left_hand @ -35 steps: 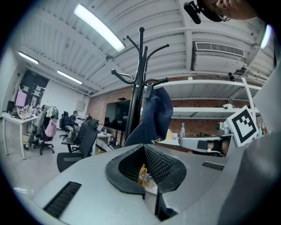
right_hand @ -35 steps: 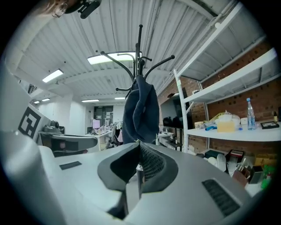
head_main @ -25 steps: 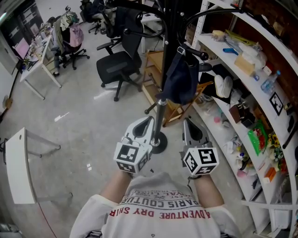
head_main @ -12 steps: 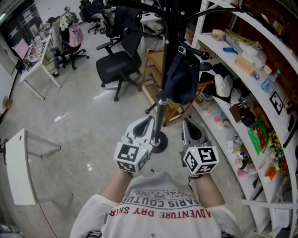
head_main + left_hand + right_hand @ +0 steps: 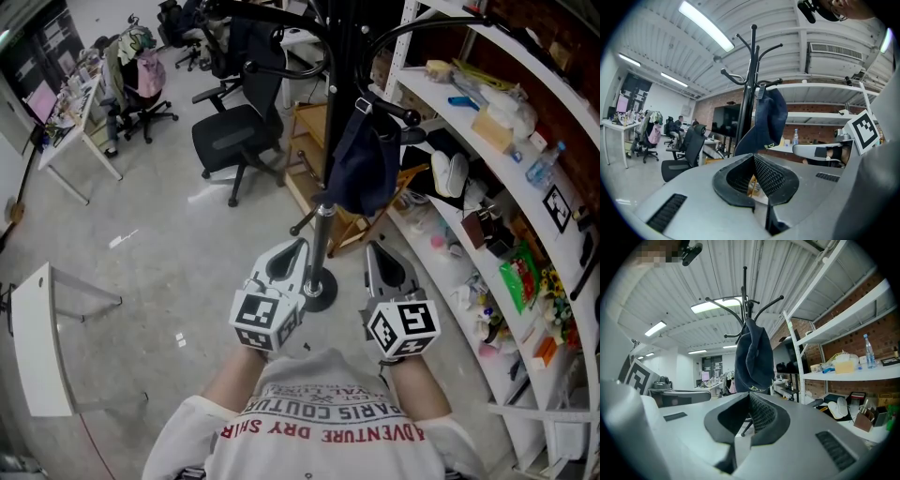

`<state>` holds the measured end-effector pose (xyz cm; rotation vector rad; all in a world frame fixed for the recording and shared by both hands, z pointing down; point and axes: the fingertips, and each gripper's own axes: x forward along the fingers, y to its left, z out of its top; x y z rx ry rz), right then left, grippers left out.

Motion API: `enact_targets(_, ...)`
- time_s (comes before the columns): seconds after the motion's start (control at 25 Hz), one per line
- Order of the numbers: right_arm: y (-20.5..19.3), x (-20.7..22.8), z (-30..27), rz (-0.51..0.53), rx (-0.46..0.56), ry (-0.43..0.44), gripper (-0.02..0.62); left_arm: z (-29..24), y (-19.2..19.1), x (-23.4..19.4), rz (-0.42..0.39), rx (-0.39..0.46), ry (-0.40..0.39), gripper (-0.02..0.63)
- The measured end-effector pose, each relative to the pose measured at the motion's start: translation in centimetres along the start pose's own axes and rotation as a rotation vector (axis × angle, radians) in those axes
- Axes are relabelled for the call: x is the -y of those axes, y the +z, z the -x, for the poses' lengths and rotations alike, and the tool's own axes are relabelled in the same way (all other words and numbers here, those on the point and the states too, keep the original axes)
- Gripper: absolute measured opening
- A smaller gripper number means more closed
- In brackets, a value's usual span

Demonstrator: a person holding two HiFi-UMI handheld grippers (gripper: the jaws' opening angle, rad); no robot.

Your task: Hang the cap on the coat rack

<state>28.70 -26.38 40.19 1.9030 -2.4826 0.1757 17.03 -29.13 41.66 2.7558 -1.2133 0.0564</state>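
Nearby: office chair (image 5: pixel 234 136) beyond rack (image 5: pixel 322 234), shelving (image 5: pixel 441 94) beside.

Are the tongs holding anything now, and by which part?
Nothing is held: left tongs and right tongs are shut, empty; the cap hangs on the coat rack.

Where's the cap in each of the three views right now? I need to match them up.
Head view: cap upper centre, hanging just right of the coat rack pole.
Left gripper view: cap at centre, right of the pole.
Right gripper view: cap at centre, in front of the pole.
Shared landmark: the coat rack pole.
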Motion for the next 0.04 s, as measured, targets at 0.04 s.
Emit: enact_targets(0.04, 0.01, 0.05, -0.03, 0.0, 0.001, 0.0, 0.015, -0.06, -0.03, -0.18, 0.005, -0.001, 0.005, 0.006)
